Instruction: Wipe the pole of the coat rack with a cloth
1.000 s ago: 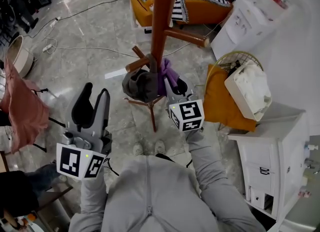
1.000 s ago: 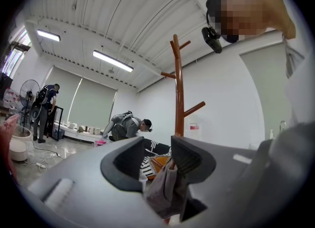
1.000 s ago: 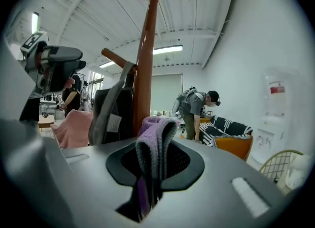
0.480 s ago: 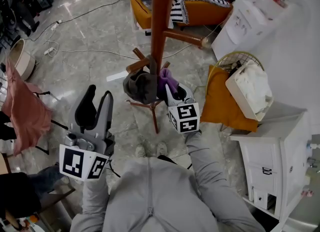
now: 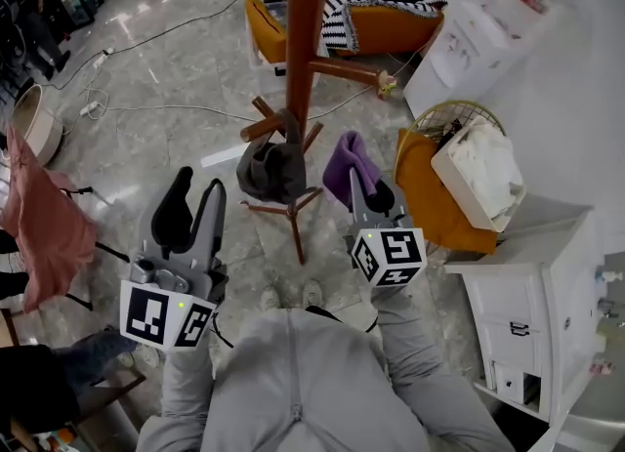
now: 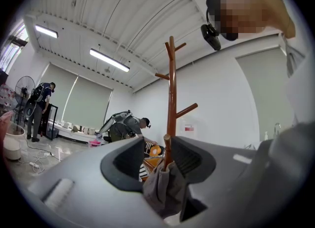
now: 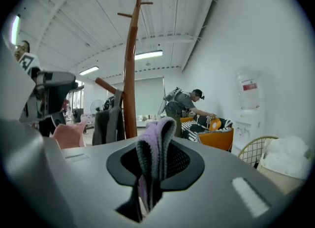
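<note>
The brown wooden coat rack pole [image 5: 302,40] rises at the middle, with a dark grey garment [image 5: 270,169] hung on a low peg. My right gripper [image 5: 365,186] is shut on a purple cloth [image 5: 348,162] and sits just right of the pole, apart from it. In the right gripper view the purple cloth [image 7: 154,155] is pinched between the jaws, and the pole [image 7: 130,74] stands to the left. My left gripper [image 5: 194,204] is open and empty, down-left of the rack. Its own view looks at the pole [image 6: 171,89] and the grey garment [image 6: 165,190] through the gap.
An orange cushion [image 5: 426,196] and a wire basket [image 5: 459,113] holding a white bundle [image 5: 479,172] stand to the right, by a white cabinet [image 5: 532,284]. A pink garment [image 5: 34,211] hangs at left. An orange sofa [image 5: 391,20] and floor cables [image 5: 146,106] lie beyond.
My right gripper has drawn the purple cloth away from the low part of the pole, toward the right. The left gripper has barely moved.
</note>
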Motion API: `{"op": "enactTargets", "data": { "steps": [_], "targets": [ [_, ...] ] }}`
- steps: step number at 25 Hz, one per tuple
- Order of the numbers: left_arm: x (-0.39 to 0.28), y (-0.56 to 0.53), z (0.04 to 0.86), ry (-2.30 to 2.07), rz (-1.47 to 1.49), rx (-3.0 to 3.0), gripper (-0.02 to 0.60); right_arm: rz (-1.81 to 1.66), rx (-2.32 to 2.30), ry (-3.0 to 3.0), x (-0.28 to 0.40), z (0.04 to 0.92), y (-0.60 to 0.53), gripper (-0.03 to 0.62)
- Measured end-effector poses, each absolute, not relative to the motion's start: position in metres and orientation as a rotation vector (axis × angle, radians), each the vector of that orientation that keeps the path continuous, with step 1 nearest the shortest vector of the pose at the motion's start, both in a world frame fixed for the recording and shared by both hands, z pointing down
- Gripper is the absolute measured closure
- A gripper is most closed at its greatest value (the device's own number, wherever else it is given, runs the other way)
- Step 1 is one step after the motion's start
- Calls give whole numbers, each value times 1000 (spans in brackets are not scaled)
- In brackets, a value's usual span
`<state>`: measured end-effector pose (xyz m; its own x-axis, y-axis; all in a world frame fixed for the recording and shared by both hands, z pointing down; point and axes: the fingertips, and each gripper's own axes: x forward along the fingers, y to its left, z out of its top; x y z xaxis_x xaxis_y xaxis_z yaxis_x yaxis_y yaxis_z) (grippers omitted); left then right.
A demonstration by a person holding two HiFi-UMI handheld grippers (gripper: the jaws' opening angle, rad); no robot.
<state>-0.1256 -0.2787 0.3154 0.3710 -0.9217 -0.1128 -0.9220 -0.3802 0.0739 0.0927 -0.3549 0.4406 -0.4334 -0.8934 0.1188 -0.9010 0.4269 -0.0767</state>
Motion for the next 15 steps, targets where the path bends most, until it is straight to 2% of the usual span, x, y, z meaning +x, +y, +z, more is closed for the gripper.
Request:
{"op": "enactTargets", "data": {
  "steps": [7, 15],
  "targets": [
    [-115, -277, 314, 1707, 248, -2619, 403, 70, 1760, -2728, 95, 365, -322, 543],
    [-118, -275, 313, 1704, 274, -2605, 403, -2, 1809, -2783, 95, 324, -302, 543]
  ]
}}
